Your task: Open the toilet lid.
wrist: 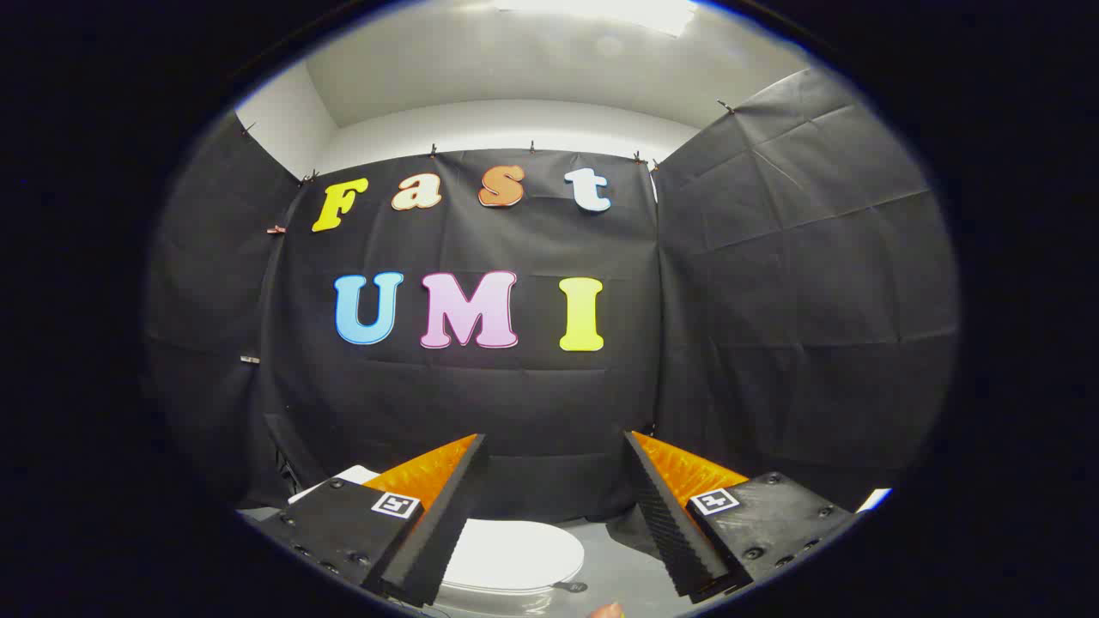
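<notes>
My gripper [556, 439] is held high and open, its two black ribbed fingers with orange sides spread wide and nothing between them. Far below, seen through the gap at the base of the fingers, lies the white toilet lid [513, 555], flat and closed on the bowl. The lid is well apart from both fingers. The left finger [442, 515] hides part of the lid's left side.
Black cloth walls [773, 300] close the booth ahead and on both sides. A grey floor [622, 566] lies to the right of the toilet. A white object [348, 477] shows behind the left finger, and a small dark disc [573, 587] lies by the lid.
</notes>
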